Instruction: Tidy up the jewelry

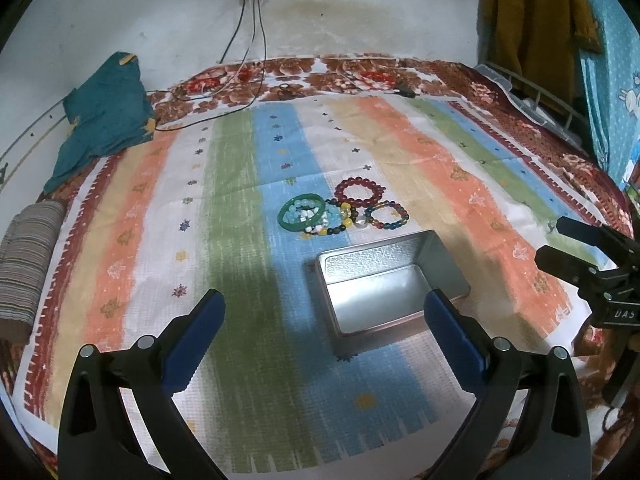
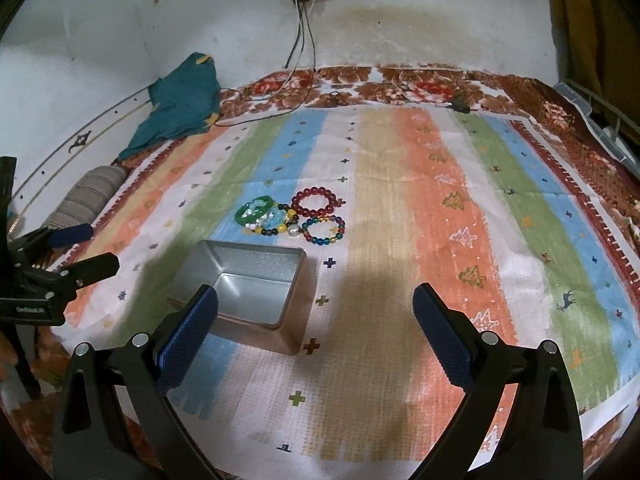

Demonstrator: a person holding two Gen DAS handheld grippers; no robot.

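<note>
At frame centre, the bracelets (image 1: 344,210) lie bunched on the striped cloth (image 1: 440,168), just above the empty metal tin (image 1: 390,284). Left gripper (image 1: 324,316) and right gripper (image 2: 316,312) both gape wide, holding nothing, bare cloth stretching right toward the floral border (image 2: 560,120).

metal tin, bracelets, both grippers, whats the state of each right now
metal tin: open, no lid on it, empty, upright on the striped cloth
green bangle: flat on the cloth, beads lying inside it
red bead bracelet: flat on the cloth, outside the tin
multicolour bead bracelet: flat on the cloth, outside the tin
left gripper: open, holding nothing
right gripper: open, holding nothing
</note>
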